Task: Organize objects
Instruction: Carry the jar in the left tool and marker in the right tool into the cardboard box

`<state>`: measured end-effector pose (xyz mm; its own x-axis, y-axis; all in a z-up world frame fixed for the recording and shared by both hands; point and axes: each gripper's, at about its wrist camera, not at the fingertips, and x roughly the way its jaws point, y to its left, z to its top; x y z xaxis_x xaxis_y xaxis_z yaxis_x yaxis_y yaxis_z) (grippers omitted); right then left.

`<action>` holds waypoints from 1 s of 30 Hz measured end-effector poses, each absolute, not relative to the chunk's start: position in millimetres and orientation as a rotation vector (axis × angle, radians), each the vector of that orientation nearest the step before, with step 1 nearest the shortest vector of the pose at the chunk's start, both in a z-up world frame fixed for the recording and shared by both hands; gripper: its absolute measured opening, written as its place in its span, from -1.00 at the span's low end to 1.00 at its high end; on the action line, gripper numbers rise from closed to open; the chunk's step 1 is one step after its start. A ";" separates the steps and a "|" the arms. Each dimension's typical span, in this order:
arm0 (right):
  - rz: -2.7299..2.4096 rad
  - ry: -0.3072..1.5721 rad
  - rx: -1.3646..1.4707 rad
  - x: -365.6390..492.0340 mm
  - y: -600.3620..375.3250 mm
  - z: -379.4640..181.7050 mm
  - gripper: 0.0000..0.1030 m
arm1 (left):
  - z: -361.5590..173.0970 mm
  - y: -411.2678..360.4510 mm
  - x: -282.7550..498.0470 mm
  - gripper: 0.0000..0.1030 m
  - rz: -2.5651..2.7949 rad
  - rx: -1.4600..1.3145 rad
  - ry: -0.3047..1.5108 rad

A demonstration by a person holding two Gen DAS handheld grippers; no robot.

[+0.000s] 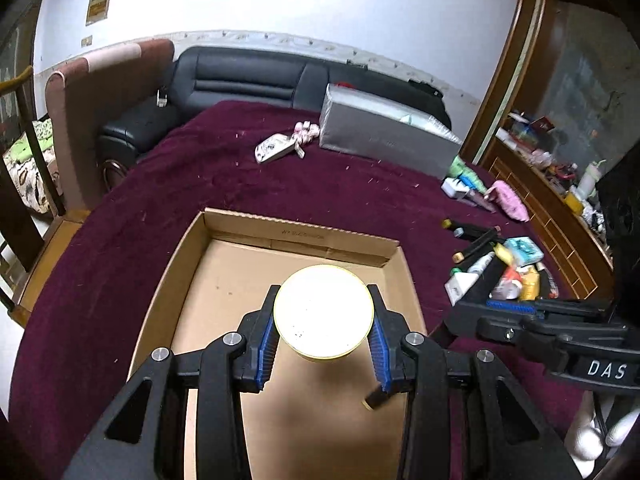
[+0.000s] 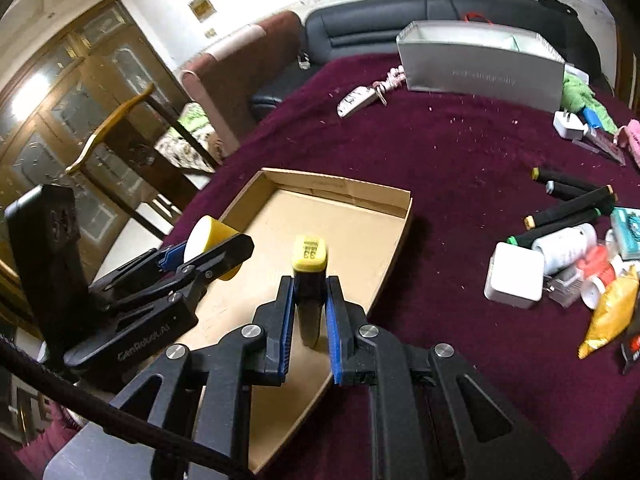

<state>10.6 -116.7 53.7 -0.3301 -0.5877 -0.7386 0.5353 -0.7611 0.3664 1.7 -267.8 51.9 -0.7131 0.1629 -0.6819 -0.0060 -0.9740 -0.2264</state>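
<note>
Now our left gripper (image 1: 323,316) clamps the yellow jar (image 1: 323,312) and our right gripper (image 2: 307,300) clamps the black marker (image 2: 308,280), both above the cardboard tray (image 2: 406,216). At three o'clock the clutter pile (image 2: 580,260) waits. We fear the smooth jar slips sideways.

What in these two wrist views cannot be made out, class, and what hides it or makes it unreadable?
- Yellow round container: left wrist view shows only its pale end; the left gripper covers its sides.
- Black marker: the right gripper hides its barrel sides; cap print too small to read.
- Cardboard tray: near end hidden behind both grippers.
- Silver box: lettering blurred.
- Pile of small items: right wrist view, cut off by the edge.
</note>
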 end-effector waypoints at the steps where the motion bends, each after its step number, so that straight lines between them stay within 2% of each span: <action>1: -2.121 -0.084 1.221 3.6 -120.1 51.0 -0.74 | 47.7 -268.3 -3.7 -0.34 2.802 -1.168 -0.322; 5: -2.133 -0.127 1.279 -22.1 -127.4 43.7 -0.74 | 30.9 -272.3 -22.5 -0.34 2.786 -1.251 -0.338; 20: -2.198 -0.062 1.450 -63.3 -151.1 -1.1 -0.74 | -0.9 -270.7 -56.0 -0.34 2.738 -1.414 -0.369; 30: -2.228 -0.075 1.435 -63.8 -152.3 -2.2 -0.72 | -3.3 -281.7 -59.4 -0.32 2.704 -1.382 -0.529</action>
